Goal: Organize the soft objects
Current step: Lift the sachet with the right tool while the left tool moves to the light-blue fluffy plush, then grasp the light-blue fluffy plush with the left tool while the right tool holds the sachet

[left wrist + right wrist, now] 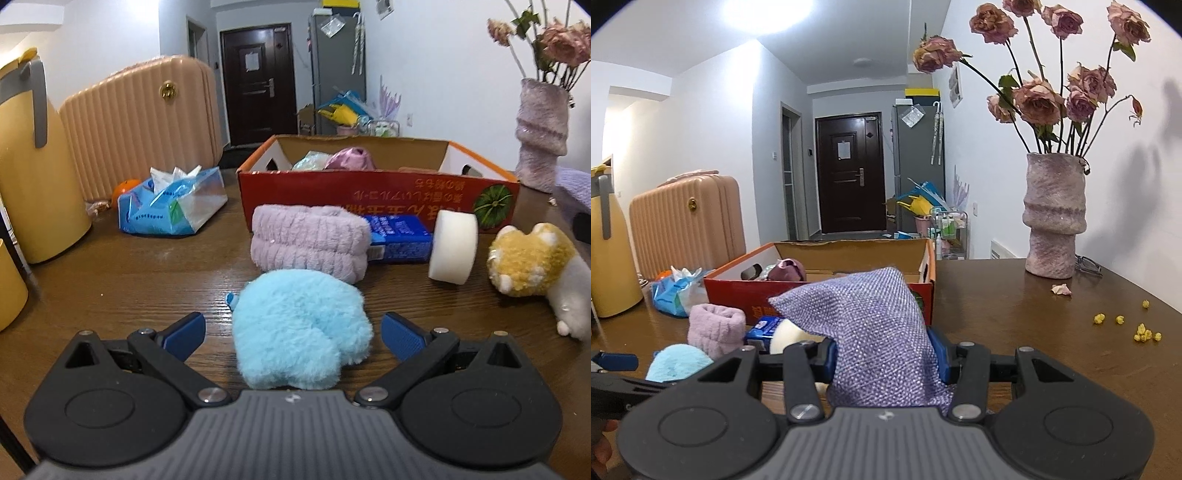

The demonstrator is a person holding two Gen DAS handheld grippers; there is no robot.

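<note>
At the far left of the wooden desk [122, 280] stands a yellow thermos jug [35, 166], with a ribbed peach suitcase [144, 125] behind it and an orange [125, 188] tucked beside a blue tissue pack [170, 206]. Nearer the middle, the left tool [293, 332] has its blue pads spread wide on either side of a fluffy light-blue plush [295, 332] that lies on the desk, the pads not pressing on it. Just beyond the plush sits a folded lilac towel [310, 240], with a blue packet [399, 236] against its right end and a white sponge [454, 251] leaning next to that. Behind them is the open red cardboard box [369, 192], already holding a mauve soft item [349, 160]. To the right lies a yellow-and-white plush toy [532, 262]. Further right, the right tool [886, 356] is clenched on a purple woven fabric pouch [875, 325], raised in front of the box. A pinkish vase [1054, 218] of dried roses [1038, 99] stands at the desk's right side, with small yellow buds [1141, 332] scattered near it.
</note>
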